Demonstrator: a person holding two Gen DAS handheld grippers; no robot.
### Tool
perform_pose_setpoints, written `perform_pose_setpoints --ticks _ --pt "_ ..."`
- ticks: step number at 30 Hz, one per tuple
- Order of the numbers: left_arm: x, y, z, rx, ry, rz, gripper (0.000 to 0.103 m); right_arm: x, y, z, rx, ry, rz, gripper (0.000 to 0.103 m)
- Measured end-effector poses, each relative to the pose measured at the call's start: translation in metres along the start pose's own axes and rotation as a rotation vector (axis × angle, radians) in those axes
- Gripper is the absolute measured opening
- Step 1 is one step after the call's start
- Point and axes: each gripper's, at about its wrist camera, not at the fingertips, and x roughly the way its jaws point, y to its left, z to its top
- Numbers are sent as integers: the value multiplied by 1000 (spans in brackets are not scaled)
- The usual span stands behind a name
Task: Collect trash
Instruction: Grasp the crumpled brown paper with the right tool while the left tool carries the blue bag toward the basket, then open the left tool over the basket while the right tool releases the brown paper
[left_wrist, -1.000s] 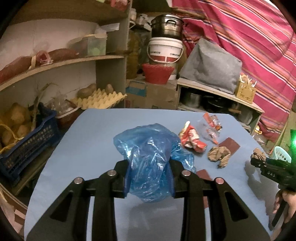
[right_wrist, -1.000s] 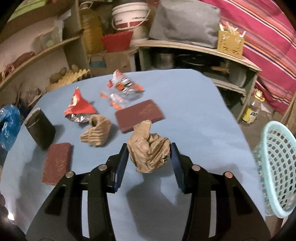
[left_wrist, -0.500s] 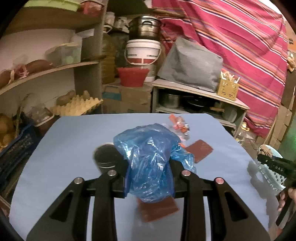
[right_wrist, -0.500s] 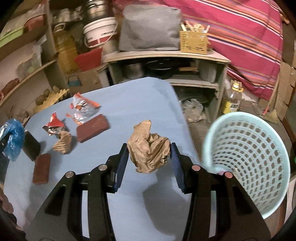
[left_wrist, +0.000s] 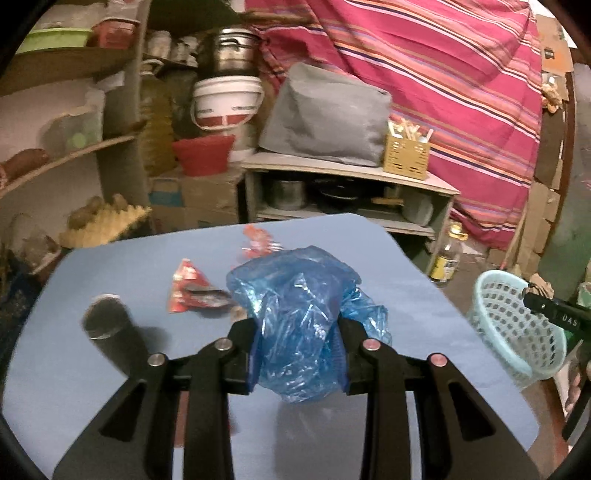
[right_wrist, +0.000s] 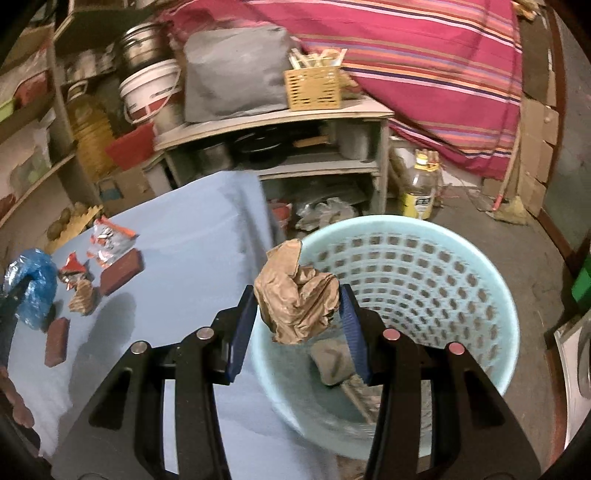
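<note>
My left gripper (left_wrist: 297, 332) is shut on a crumpled blue plastic bag (left_wrist: 299, 317) and holds it above the blue table (left_wrist: 110, 266). My right gripper (right_wrist: 297, 314) is shut on a crumpled brown paper ball (right_wrist: 295, 299), held over the near rim of the pale blue mesh basket (right_wrist: 424, 266), which stands on the floor right of the table. The basket (left_wrist: 517, 332) also shows in the left wrist view. On the table lie a red wrapper (left_wrist: 188, 291), a clear-and-red wrapper (right_wrist: 109, 236), a second brown paper wad (right_wrist: 83, 301) and two brown blocks (right_wrist: 122, 271).
A dark cylinder (left_wrist: 107, 325) stands on the table's left part. Behind the table are a low shelf unit (left_wrist: 351, 177) with pots, a white bucket (left_wrist: 227, 103) and wall shelves. A yellow-labelled bottle (right_wrist: 419, 184) stands on the floor. Some trash lies inside the basket.
My right gripper has swung right with the brown paper ball, from above the table to over the basket. My left gripper has turned right with the blue bag.
</note>
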Motion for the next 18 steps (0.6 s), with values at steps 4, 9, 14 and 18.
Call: perform_pose_setpoints --ticks 4,9,14,18 --pt "14 -36 2 43 9 -25 31 -7 -26 2 38 -18 -9 46" --pt "29 -83 8 55 21 -93 31 -10 -53 6 72 -32 -39 46" --pt "39 -136 13 76 21 -174 31 -15 -74 10 87 -44 -75 46" --pt "46 -179 14 107 21 -224 31 -17 -87 10 104 -53 -99 46"
